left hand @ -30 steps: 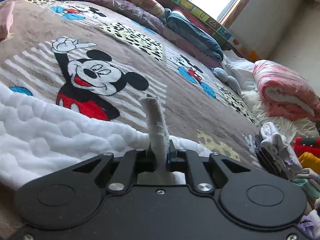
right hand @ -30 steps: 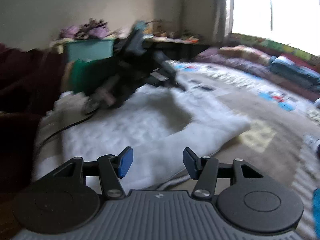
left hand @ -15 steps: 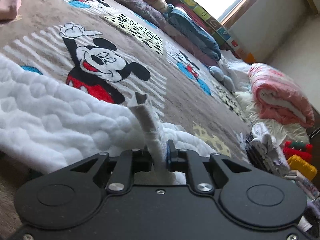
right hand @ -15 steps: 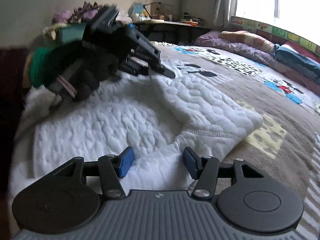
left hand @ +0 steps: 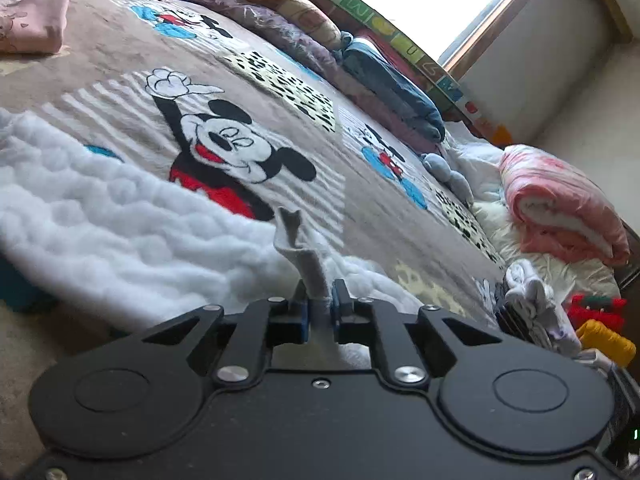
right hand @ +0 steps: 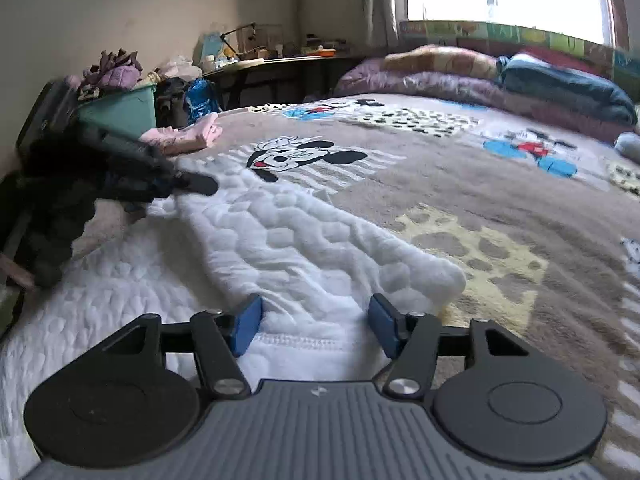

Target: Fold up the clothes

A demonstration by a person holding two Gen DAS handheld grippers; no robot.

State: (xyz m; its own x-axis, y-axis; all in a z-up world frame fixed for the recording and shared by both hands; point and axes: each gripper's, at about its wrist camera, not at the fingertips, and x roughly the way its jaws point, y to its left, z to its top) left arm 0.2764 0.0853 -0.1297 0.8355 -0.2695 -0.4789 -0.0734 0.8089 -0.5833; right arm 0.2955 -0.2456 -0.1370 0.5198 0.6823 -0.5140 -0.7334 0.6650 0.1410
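Note:
A white quilted garment [right hand: 288, 240] lies spread on the cartoon-print bedspread [right hand: 460, 168]. My left gripper [left hand: 319, 310] is shut on a pinched edge of the white garment [left hand: 104, 216], and a strip of fabric sticks up between its blue pads. In the right wrist view the left gripper [right hand: 192, 182] shows at the far left, holding the garment's far edge. My right gripper [right hand: 314, 326] stands open just above the garment's stitched near hem, its blue pads [right hand: 246, 324] either side of the cloth without pinching it.
A folded pink garment [right hand: 188, 136] lies at the bed's far left. Rolled quilts and pillows [right hand: 500, 76] line the window side. A pink rolled blanket [left hand: 560, 208] and a pile of small clothes [left hand: 532, 304] sit at the right. A green bin [right hand: 120, 110] stands beside the bed.
The left gripper, still holding the white garment, has carried its edge across and lower toward the bedspread. The right gripper has come down close over the near hem, staying open.

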